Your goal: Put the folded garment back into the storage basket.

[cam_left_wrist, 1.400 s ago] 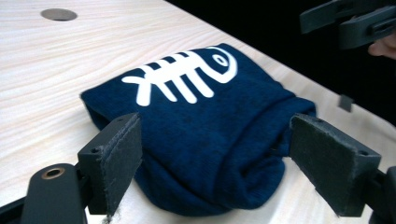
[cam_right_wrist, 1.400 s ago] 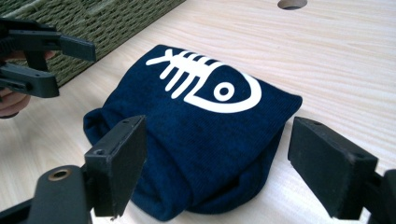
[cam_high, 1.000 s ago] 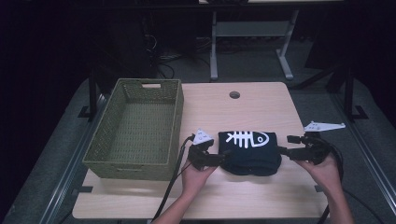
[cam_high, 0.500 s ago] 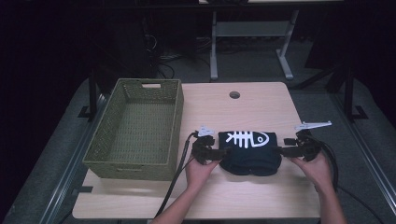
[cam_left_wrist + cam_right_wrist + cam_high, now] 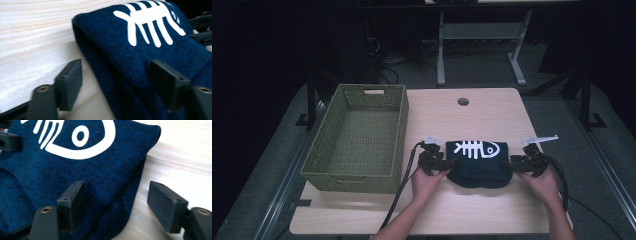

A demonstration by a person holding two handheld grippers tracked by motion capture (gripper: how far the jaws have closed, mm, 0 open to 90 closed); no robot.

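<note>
A folded dark blue garment (image 5: 479, 162) with a white fish-skeleton print lies on the wooden table (image 5: 472, 112), near the front. My left gripper (image 5: 441, 164) is at its left end and my right gripper (image 5: 518, 163) at its right end. In the left gripper view, the left gripper (image 5: 117, 87) has just been closing: one jaw is over bare wood, the other over the garment (image 5: 140, 55), whose folded edge lies between them without being pressed. In the right gripper view, the right gripper (image 5: 117, 206) has also just been closing and straddles the edge of the garment (image 5: 62, 170) the same way.
An empty green woven basket (image 5: 357, 135) stands on the left part of the table, close to the left gripper. A round cable hole (image 5: 463, 101) sits near the table's far edge. Black cables trail off the front from both grippers.
The right gripper has come down and inward to the garment's right end. The left gripper has edged in at the left end. Both pairs of jaws stand narrower.
</note>
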